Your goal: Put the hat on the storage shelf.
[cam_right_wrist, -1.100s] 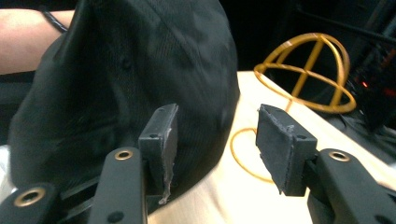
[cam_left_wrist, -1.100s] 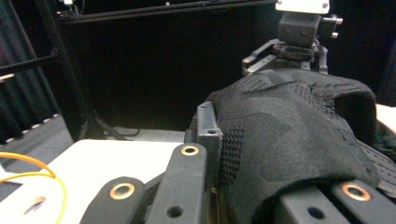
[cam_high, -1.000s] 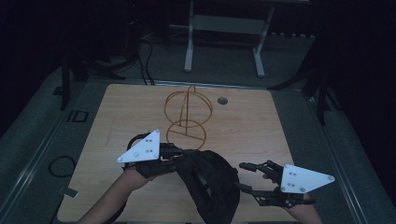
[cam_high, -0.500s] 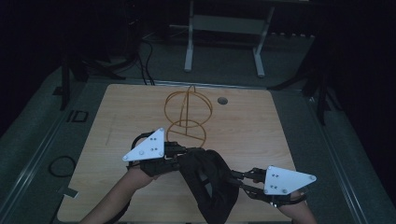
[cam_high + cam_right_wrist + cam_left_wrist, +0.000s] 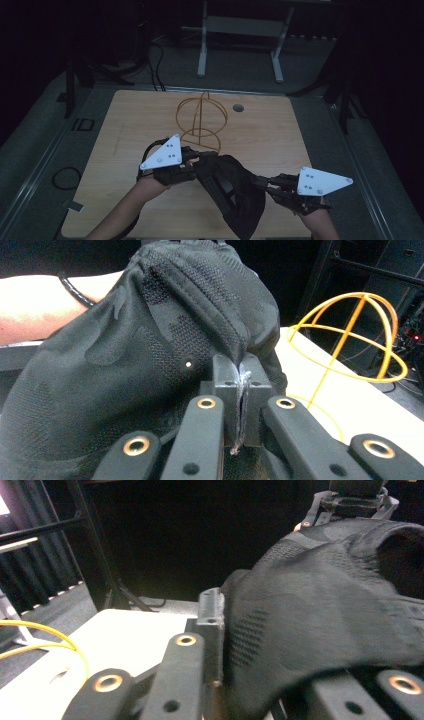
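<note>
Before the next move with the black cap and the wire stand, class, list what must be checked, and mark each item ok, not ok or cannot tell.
1. Right gripper pinches the black cap: ok, jaws shut on fabric.
2. Left gripper holds the cap: ok, fabric lies between the jaws.
3. Wire stand upright on the table: ok.
4. Cap clear of the stand: ok in the high view.
5. Cap's opening faces down: cannot tell.
</note>
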`<state>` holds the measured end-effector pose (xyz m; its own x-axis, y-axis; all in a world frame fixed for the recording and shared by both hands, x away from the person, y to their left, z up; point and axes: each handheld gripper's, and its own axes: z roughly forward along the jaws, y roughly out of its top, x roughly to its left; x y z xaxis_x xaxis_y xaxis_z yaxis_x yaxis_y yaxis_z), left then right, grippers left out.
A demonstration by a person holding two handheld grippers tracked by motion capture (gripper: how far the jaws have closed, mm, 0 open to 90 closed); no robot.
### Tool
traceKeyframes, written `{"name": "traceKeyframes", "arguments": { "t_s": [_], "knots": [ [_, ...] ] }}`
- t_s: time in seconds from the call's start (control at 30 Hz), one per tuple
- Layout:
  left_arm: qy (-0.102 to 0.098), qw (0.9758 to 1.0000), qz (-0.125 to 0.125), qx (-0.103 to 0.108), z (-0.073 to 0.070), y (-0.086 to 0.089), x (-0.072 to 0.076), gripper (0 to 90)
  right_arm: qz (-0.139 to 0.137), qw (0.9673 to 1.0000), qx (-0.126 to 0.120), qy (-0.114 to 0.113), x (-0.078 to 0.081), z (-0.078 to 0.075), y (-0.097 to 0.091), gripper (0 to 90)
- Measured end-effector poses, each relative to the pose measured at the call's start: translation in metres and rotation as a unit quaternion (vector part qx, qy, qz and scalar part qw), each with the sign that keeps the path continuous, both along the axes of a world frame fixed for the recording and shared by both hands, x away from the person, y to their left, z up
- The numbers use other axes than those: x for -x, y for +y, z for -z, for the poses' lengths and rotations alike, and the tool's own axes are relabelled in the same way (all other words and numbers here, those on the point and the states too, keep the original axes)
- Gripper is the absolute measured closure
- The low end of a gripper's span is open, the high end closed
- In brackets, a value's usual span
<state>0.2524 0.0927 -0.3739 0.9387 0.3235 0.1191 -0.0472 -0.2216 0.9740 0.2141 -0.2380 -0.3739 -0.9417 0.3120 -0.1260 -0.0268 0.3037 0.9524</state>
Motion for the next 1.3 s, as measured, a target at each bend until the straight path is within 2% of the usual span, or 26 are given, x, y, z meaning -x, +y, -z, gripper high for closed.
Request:
{"name": "traceKeyframes", "arguments": {
  "t_s": [0.07,0.23,0.43,0.57,0.77,0.93,1.13,1.3],
  "knots": [
    [-0.001,0.9999,-0.013,-0.009,-0.001,-0.001,0.001,61.7,0.005,1.0,-0.004,0.0,0.0,-0.001,-0.003,88.8],
    [0.004,0.9994,-0.028,-0.018,0.002,0.0,0.0,55.5,0.024,0.9997,-0.008,0.002,-0.002,-0.002,-0.013,88.8],
    [0.008,0.9987,-0.044,-0.025,0.006,0.007,0.0,55.4,0.049,0.9987,-0.011,0.003,-0.005,-0.001,-0.025,88.8],
    [0.015,0.9982,-0.049,-0.031,0.011,0.012,0.0,55.4,0.069,0.9973,-0.022,0.009,-0.008,0.0,-0.034,88.8],
    [0.021,0.9972,-0.061,-0.038,0.021,0.023,0.003,53.9,0.102,0.9946,-0.019,0.003,-0.014,0.0,-0.045,88.7],
    [0.023,0.9959,-0.074,-0.046,0.028,0.034,0.005,52.9,0.135,0.9905,-0.026,0.003,-0.022,0.0,-0.055,88.7],
    [0.028,0.9933,-0.094,-0.061,0.04,0.045,0.007,51.6,0.163,0.9863,-0.029,0.001,-0.034,-0.001,-0.063,88.7],
    [0.026,0.9909,-0.118,-0.059,0.05,0.056,0.009,51.6,0.183,0.9827,-0.026,-0.004,-0.046,-0.004,-0.066,88.7]
  ]
}}
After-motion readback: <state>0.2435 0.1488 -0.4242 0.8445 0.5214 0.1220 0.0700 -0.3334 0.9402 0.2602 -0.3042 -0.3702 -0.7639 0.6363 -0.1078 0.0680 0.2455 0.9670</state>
